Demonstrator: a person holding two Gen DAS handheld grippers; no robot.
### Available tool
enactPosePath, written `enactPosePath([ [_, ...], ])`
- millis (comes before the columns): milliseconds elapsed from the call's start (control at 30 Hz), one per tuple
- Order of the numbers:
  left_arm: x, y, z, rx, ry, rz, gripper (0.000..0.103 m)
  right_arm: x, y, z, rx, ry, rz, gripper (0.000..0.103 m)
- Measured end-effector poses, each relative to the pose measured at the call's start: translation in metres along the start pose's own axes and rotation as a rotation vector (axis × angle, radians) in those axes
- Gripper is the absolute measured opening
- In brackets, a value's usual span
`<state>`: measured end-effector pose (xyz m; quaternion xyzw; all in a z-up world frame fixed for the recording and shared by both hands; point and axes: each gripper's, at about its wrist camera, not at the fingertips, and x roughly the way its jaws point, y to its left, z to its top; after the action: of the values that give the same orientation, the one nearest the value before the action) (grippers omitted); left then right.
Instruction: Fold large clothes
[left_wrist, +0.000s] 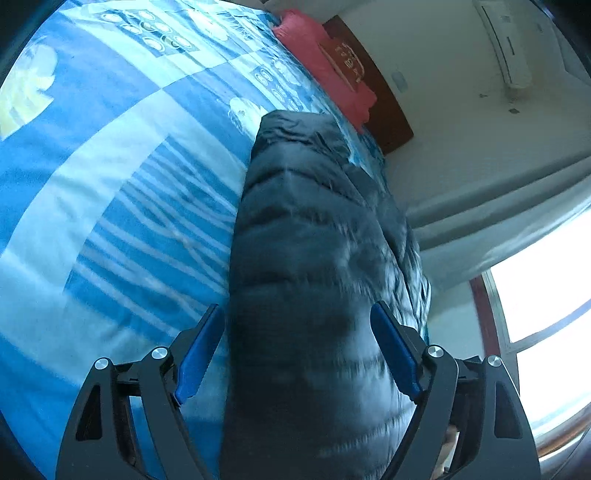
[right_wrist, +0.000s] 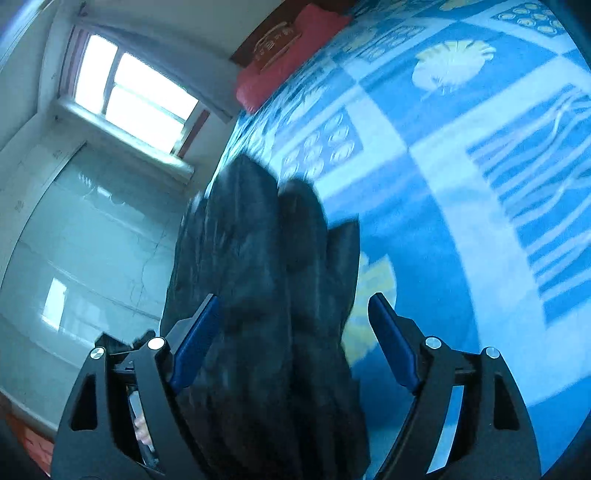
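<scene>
A dark quilted puffer jacket (left_wrist: 314, 240) lies in a long folded bundle near the edge of a bed with a blue patterned sheet (left_wrist: 110, 184). My left gripper (left_wrist: 297, 314) is wide open with the jacket's near end bulging between its blue pads (left_wrist: 395, 350); the pads stand apart from the fabric. In the right wrist view the jacket (right_wrist: 266, 277) hangs bunched between the fingers of my right gripper (right_wrist: 291, 306), which is also wide open. The left pad (right_wrist: 195, 343) is close to the fabric and the right pad stands apart. Motion blur softens the jacket.
A pink pillow (left_wrist: 325, 62) lies against a brown headboard (left_wrist: 384, 96) at the bed's far end. A window (right_wrist: 133, 96) and white wall border the bed's side. An air conditioner (left_wrist: 506, 44) hangs on the wall. The sheet (right_wrist: 461, 184) spreads wide beside the jacket.
</scene>
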<state>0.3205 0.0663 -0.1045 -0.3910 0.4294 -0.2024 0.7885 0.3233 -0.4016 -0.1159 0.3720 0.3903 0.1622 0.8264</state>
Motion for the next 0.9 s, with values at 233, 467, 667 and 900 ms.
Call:
enactPosePath([
  [233, 0.034, -0.010, 0.021, 0.028, 0.041, 0.057, 0.080, 0.044, -0.002, 0.037, 0.027, 0.047, 0.008, 0.082],
  [467, 0.051, -0.011, 0.028, 0.066, 0.045, 0.168, 0.069, 0.078, -0.021, 0.045, 0.098, 0.133, 0.039, 0.038],
  [667, 0.058, -0.016, 0.022, 0.105, 0.031, 0.233, 0.066, 0.084, -0.031, 0.040, 0.116, 0.137, 0.040, 0.032],
  [900, 0.041, -0.023, 0.015, 0.104, 0.023, 0.199, 0.068, 0.064, -0.021, 0.036, 0.080, 0.108, 0.029, 0.051],
])
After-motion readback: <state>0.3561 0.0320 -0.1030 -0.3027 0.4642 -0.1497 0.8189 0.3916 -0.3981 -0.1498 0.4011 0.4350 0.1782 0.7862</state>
